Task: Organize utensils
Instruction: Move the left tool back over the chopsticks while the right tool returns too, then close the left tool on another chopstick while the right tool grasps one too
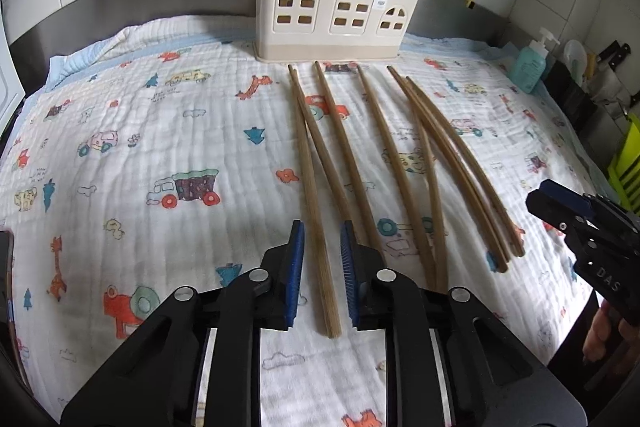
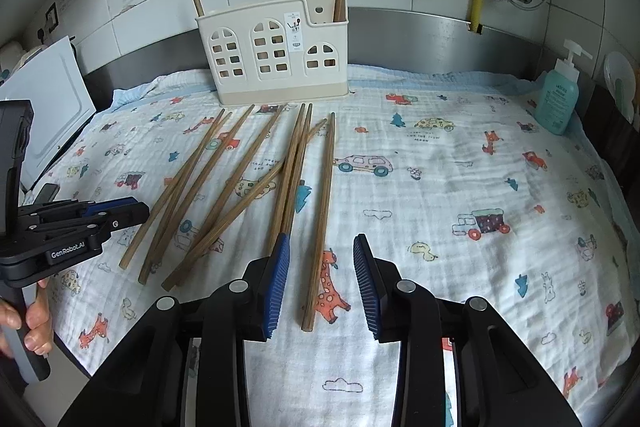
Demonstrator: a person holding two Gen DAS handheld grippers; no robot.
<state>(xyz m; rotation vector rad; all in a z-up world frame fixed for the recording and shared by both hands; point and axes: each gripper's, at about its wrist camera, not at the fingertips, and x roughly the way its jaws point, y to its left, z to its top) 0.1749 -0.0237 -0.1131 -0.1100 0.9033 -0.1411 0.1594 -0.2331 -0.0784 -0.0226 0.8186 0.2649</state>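
Loose chopsticks (image 2: 224,187) are being straddled on the printed cloth (image 2: 440,187) by the parted, empty left gripper (image 1: 322,267) and right gripper (image 2: 320,283), the holder (image 2: 276,63) and soap bottle (image 2: 558,99) being left beyond.

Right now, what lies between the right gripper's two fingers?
One wooden chopstick lies on the printed cloth between the open right gripper fingers, untouched; seen in the right wrist view.

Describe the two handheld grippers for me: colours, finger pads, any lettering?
Both the left gripper and the right gripper are matte black linkage frames with round silver pivot pins. Their fingers carry ribbed blue pads. Seen from the side, the left gripper's body reads "GenRobot.AI" in white; the right gripper's reads "DAS". Bare hands grip the handles; no cables or sleeves show.
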